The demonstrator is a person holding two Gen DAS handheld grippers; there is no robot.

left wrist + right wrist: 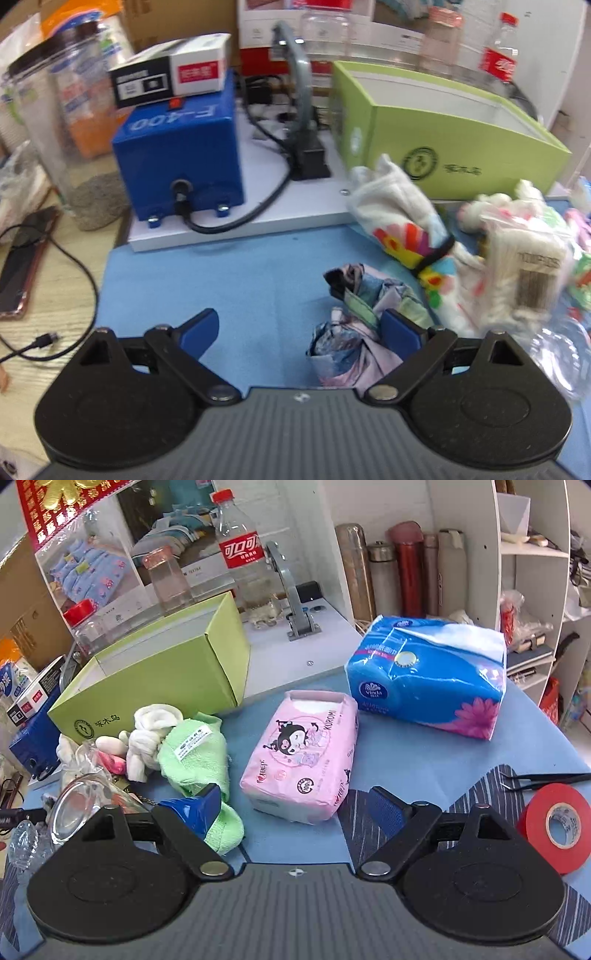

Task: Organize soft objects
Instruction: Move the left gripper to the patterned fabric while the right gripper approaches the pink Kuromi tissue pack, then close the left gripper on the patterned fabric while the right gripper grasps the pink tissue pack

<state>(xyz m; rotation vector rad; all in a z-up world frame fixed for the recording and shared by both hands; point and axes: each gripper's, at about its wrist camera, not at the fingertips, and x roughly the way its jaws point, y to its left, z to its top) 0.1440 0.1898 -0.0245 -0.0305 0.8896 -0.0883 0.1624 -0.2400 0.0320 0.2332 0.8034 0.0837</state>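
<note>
Left gripper [301,328]: we saw its 2 blue fingers spread wide over the blue mat [229,266], pinching nothing.
Patterned cloth bundle [364,332]: it lay crumpled on the mat, pressed against the inner side of the right-hand finger, while the other finger stood well apart.
Bound white cloth roll [402,221]: it sat just beyond the bundle, near the green box [443,147].
Right gripper [299,806]: we found its fingers spread too, holding nothing.
Pink tissue pack [303,757]: it lay flat between the 2 fingers, just ahead of them.
Green towel [199,760]: it lay under the left-hand finger.
Blue tissue pack [428,679]: it sat farther back, to the right.
Red tape roll [554,827]: it lay at the right edge.
</note>
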